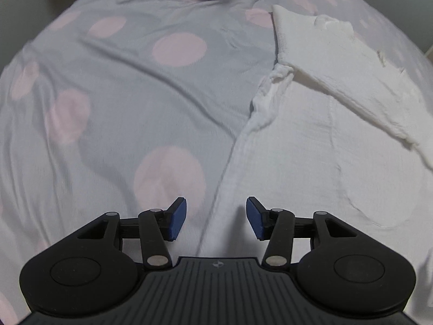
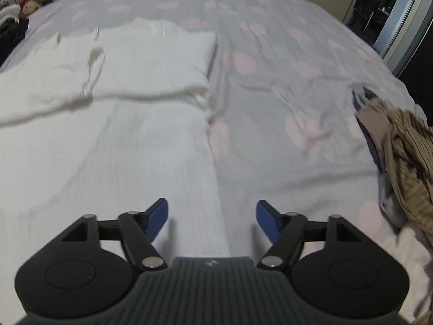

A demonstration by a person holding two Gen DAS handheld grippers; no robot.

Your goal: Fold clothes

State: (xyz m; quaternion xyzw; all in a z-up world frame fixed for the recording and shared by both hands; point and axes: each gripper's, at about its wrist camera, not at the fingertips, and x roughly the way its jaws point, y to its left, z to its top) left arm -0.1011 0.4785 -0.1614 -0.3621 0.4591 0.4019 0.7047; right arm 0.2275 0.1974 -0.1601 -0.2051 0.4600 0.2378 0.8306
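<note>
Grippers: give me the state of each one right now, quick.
Left gripper: open, holding nothing, above the edge of the white garment.
Right gripper: open, holding nothing, above the white garment's other edge.

Each black tool (image 1: 216, 218) (image 2: 212, 220) has blue pads (silver pivot screws, ribbed grey base).

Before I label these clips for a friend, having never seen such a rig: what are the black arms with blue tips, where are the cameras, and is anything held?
They are two hand-held grippers, one in each of a person's hands; a camera on each looks along its fingers. The left gripper and right gripper both stand open, holding nothing. Below lies a white garment, partly folded, on a bedsheet with pink dots. A pile of tan striped clothes waits at the right.
</note>
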